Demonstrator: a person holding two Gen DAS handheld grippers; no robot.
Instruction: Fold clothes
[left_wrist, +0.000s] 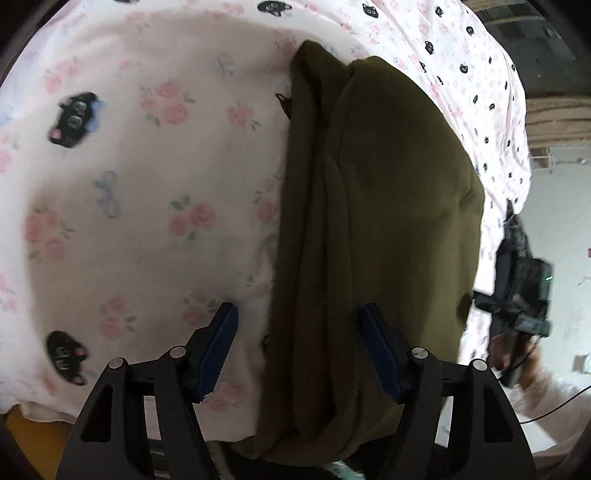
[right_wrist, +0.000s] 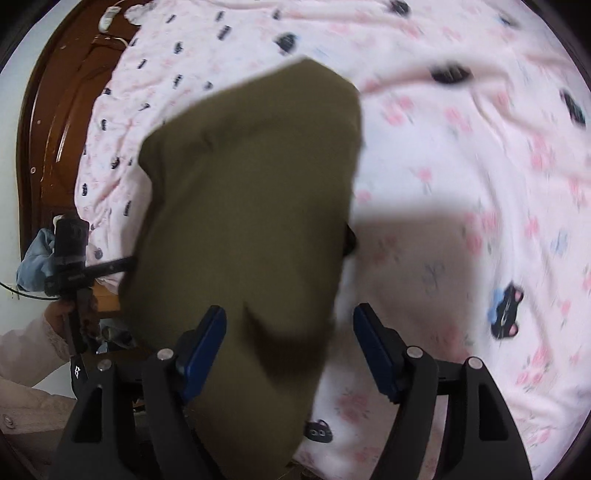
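An olive green garment (left_wrist: 388, 206), folded into a long thick bundle, lies on a pink floral bedsheet (left_wrist: 147, 184) printed with black cats. My left gripper (left_wrist: 301, 336) is open just above it; the bundle's left folds run between the blue pads (left_wrist: 221, 347). In the right wrist view the same garment (right_wrist: 251, 206) fills the middle. My right gripper (right_wrist: 290, 339) is open, its left pad (right_wrist: 205, 343) over the cloth and its right pad over the bedsheet (right_wrist: 461, 166). Neither gripper holds anything.
A dark wooden headboard (right_wrist: 62, 122) curves along the left of the bed. A hand in a pale sleeve (right_wrist: 33, 343) holds the other tool's black body (right_wrist: 70, 251) at the garment's left edge. A blue cloth (right_wrist: 35, 266) lies by the headboard.
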